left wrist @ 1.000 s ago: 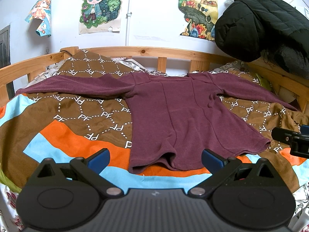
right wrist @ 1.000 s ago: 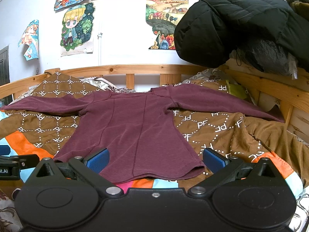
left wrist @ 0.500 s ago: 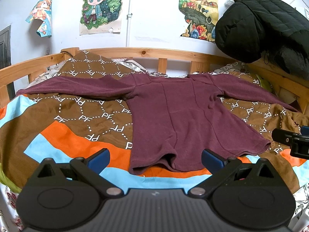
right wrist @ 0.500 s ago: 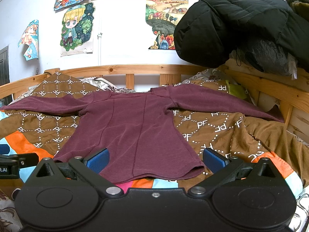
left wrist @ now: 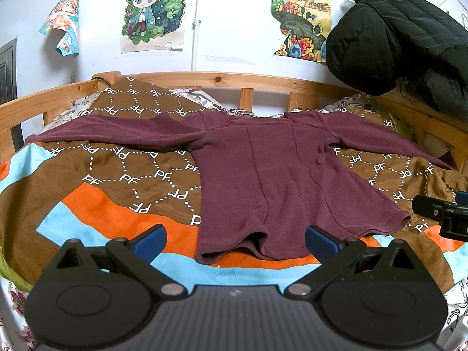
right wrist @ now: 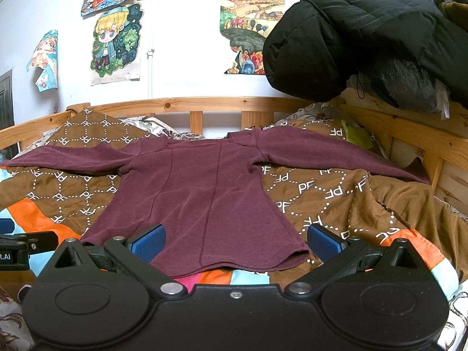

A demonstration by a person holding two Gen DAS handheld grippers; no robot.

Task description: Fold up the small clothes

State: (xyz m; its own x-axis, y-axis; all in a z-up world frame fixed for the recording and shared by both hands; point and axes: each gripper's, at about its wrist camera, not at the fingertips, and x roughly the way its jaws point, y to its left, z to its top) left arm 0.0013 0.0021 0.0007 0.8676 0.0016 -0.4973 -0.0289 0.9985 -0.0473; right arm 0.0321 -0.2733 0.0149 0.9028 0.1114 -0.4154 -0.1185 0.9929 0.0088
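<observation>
Maroon long-sleeved top (left wrist: 263, 175) spread flat on a patterned quilt (left wrist: 87, 193), both grippers poised at its hem before any fold.

Compared with the views a second earlier, nothing has shifted: the top lies centre frame, sleeves stretched toward the left and right edges, hem nearest the cameras, so folding has evidently not begun. The left gripper (left wrist: 235, 241) and the right gripper (right wrist: 235, 241) both stand with jaws spread wide, holding nothing, each just short of the hem; the right one also shows at the right edge of the left view. A wooden bed rail (left wrist: 234, 80) crosses behind, a black padded jacket (left wrist: 409, 35) hangs at upper right, and drawings (left wrist: 153, 8) fill the wall. Nothing obstructs the sleeves.
</observation>
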